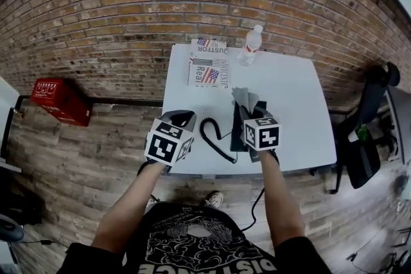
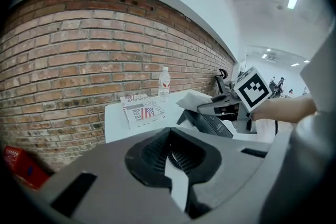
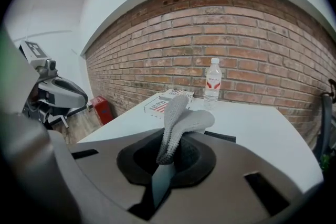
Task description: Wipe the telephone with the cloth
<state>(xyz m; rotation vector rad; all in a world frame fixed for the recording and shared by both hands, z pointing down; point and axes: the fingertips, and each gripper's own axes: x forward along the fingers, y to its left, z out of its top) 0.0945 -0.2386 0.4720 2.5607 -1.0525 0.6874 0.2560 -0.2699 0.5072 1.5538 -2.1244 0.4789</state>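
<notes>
Telephone [image 1: 236, 135] sits on the white table [image 1: 295, 99], at the middle of its near edge, dark and wedge-shaped. Its coiled cord [image 1: 212, 138] loops just to its left and runs toward that near edge. Your right tool [image 3: 167, 159] is clenched on the grey cloth [image 3: 181, 123], which stands up out of the jaws and folds over at the top. In the head view the cloth hangs right over the telephone; I cannot tell whether they touch. Your left tool [image 2: 175, 162] has its jaws pressed together with nothing between them, and it hovers at the table's near left corner, apart from the cord.

At the far edge a clear water bottle [image 1: 251, 43] stands upright and capped; its fill level can't be read. Just to its left lies a flat printed box [image 1: 209, 64] with a flag on it, closed. On the wooden floor to the left, against the brick wall [image 1: 128, 9], is a red crate [image 1: 61, 99]; its contents don't show.

The table's right half is bare up to its right edge. A dark office chair [image 1: 369, 131] stands just beyond that edge.
</notes>
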